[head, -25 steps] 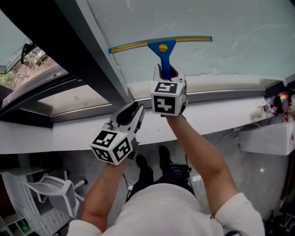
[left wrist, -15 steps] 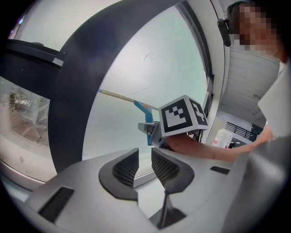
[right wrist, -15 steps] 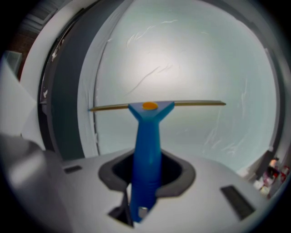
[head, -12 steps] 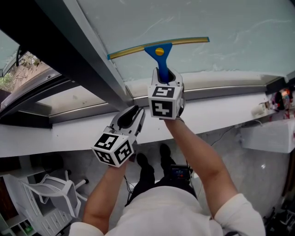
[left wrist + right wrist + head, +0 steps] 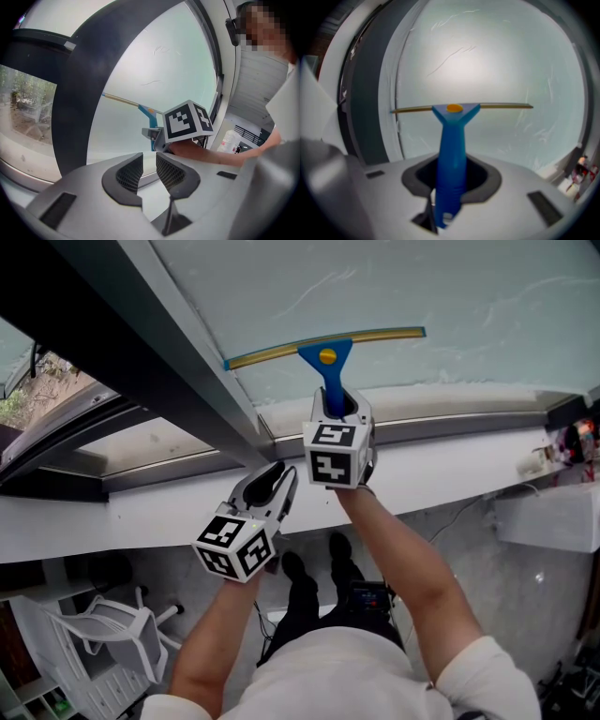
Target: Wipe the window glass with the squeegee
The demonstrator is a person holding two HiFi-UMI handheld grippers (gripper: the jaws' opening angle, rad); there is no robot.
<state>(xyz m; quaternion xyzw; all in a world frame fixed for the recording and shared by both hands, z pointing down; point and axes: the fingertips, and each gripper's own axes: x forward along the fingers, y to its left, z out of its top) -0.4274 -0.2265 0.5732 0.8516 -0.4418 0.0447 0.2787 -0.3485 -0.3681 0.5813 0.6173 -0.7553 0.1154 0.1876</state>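
Now right gripper (image 5: 337, 409), jaws just tightened, clamps squeegee (image 5: 325, 354) at 12 o'clock; left gripper (image 5: 280, 476), at 7 o'clock, slightly apart, empty

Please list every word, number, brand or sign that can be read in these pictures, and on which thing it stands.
No readable text anywhere.
Left cube, right cube: black-and-white square patterns only, no letters.
Squeegee: no print visible.
Clutter at the right edge: too small to read.

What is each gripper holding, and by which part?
The right gripper grips the squeegee by the lower end of its blue handle. The left gripper holds nothing.
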